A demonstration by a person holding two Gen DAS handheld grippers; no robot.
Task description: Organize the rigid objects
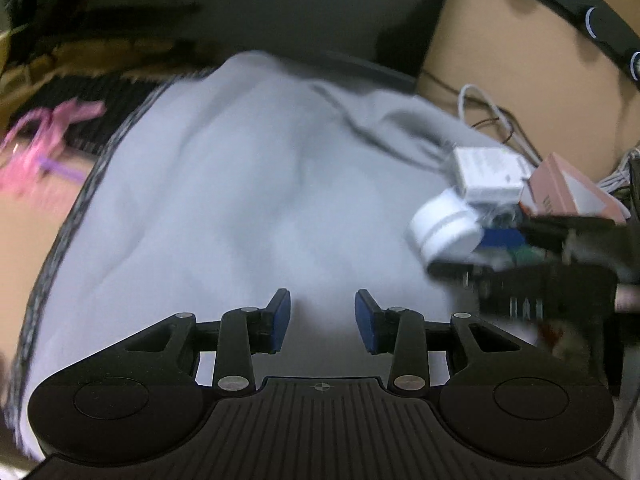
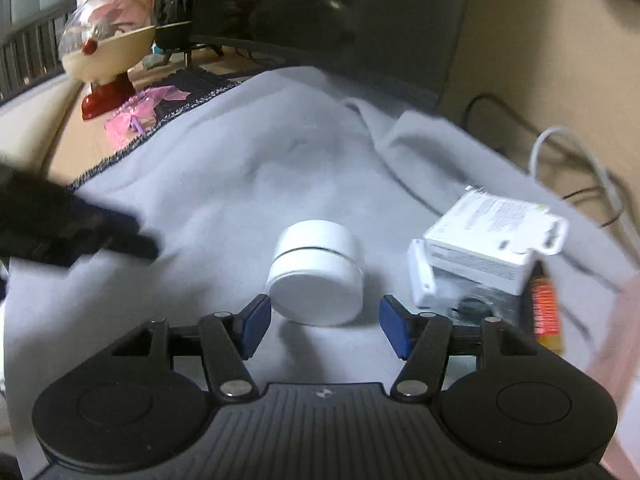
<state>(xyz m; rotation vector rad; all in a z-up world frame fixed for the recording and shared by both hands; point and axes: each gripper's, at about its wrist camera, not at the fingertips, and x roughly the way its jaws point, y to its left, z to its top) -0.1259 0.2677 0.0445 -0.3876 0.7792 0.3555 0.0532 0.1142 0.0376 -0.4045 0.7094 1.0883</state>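
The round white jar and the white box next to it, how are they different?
The round white jar is a cylinder lying on its side on the grey cloth; the white box is flat and rectangular, resting tilted on top of other things. The jar looks plain, with one dark seam around it; the box carries small printed text, too blurred to read. The jar lies apart, the box sits in a pile. Both are white and lie ungripped.

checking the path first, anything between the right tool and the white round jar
Nothing: only bare grey cloth lies between the right tool and the white jar, seen in the right wrist view.
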